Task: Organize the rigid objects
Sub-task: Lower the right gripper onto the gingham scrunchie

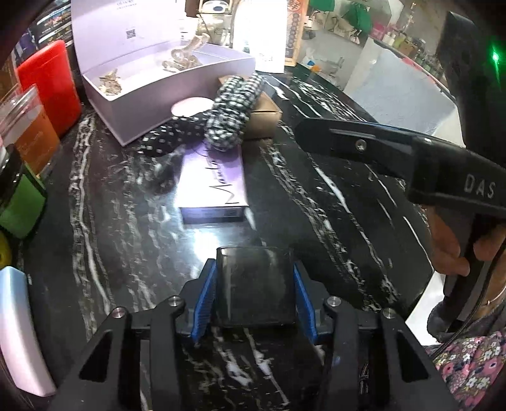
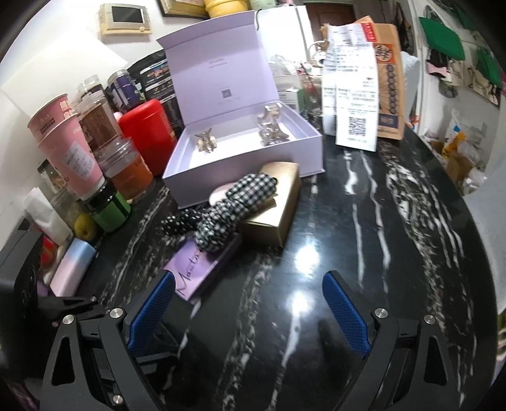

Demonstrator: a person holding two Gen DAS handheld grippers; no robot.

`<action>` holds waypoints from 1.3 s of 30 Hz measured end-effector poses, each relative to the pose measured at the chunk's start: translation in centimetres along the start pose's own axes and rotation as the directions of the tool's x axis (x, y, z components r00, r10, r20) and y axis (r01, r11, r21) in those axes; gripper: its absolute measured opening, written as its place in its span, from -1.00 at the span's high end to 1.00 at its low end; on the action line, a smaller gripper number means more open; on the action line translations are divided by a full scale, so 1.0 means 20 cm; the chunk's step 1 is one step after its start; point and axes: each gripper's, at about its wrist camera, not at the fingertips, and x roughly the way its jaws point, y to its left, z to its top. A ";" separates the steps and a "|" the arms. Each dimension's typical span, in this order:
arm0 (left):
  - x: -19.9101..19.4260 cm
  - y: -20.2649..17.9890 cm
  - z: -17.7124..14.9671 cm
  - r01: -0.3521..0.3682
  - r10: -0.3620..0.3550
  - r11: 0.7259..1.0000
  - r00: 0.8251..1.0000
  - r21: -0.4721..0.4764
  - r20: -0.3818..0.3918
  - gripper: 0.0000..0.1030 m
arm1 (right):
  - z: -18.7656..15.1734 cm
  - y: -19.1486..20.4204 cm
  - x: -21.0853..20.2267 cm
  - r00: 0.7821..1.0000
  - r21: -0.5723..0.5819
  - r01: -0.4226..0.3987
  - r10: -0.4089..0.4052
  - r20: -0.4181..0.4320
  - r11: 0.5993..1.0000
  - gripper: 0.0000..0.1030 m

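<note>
Left wrist view is showing the left gripper [image 1: 254,294] clamping its blue pads [image 1: 204,300] on a small dark rectangular object [image 1: 254,284], whose near end is lying hidden behind the gripper's frame and whose make is hard to tell. It is sitting on the black marble tabletop [image 1: 316,196]. Just beyond, a purple flat box [image 1: 215,183] is lying with a checked fabric bundle [image 1: 234,110] draping over its far end, and a gold box [image 1: 262,120] is sitting partly covered beside that. Right wrist view is showing the right gripper [image 2: 249,313] hanging over bare marble with its fingers spread wide and nothing between them. Farther back, an open lavender gift box [image 2: 253,158] is holding two metallic figurines [image 2: 272,126], too blurred to identify. Jars, pink paper cups [image 2: 63,142] and a red canister [image 2: 148,132] are crowding the left edge, many overlapping one another. A long receipt [image 2: 354,88] is standing in front of a brown paper bag [image 2: 389,79], hiding much of it. Behind, a white wall is carrying a small panel [image 2: 125,17], and green bags are hanging at right.
</note>
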 end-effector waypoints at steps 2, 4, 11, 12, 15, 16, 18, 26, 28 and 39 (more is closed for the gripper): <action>-0.01 0.05 0.01 0.000 0.000 1.000 1.000 -0.029 0.002 0.11 | 0.02 0.01 0.03 1.000 -0.002 -0.019 0.019 -0.003 1.000 -0.79; -0.03 0.10 0.01 0.002 -0.002 0.998 1.000 -0.061 0.006 0.11 | 0.04 0.03 0.06 1.000 -0.009 -0.029 0.029 -0.001 1.000 -0.76; -0.08 0.26 0.05 -0.039 0.047 0.987 0.998 -0.156 0.048 0.11 | 0.13 0.09 0.15 0.999 -0.042 -0.026 0.028 0.037 0.999 -0.62; -0.08 0.28 0.06 -0.041 0.051 0.985 0.997 -0.168 0.054 0.11 | 0.15 0.10 0.16 0.999 -0.045 -0.029 0.031 0.039 0.999 -0.59; -0.09 0.34 0.10 -0.057 0.071 0.980 0.995 -0.192 0.070 0.11 | 0.18 0.12 0.20 0.999 -0.059 -0.013 0.016 0.043 0.998 -0.55; -0.09 0.36 0.11 -0.060 0.077 0.978 0.994 -0.201 0.079 0.11 | 0.19 0.13 0.21 0.999 -0.064 -0.007 0.010 0.046 0.998 -0.53; -0.11 0.39 0.13 -0.062 0.085 0.974 0.992 -0.216 0.096 0.11 | 0.21 0.14 0.23 0.999 -0.072 0.012 -0.008 0.052 0.997 -0.53; -0.13 0.45 0.21 -0.074 0.104 0.974 0.986 -0.212 0.134 0.11 | 0.27 0.18 0.31 0.994 -0.077 0.094 -0.090 0.054 0.993 -0.41; -0.14 0.46 0.23 -0.080 0.111 0.976 0.983 -0.203 0.143 0.11 | 0.27 0.19 0.34 0.992 -0.068 0.119 -0.117 0.041 0.991 -0.29; -0.11 0.50 0.30 -0.061 0.088 0.979 0.987 -0.194 0.134 0.11 | 0.25 0.18 0.37 0.979 -0.073 0.199 -0.196 0.049 0.977 0.53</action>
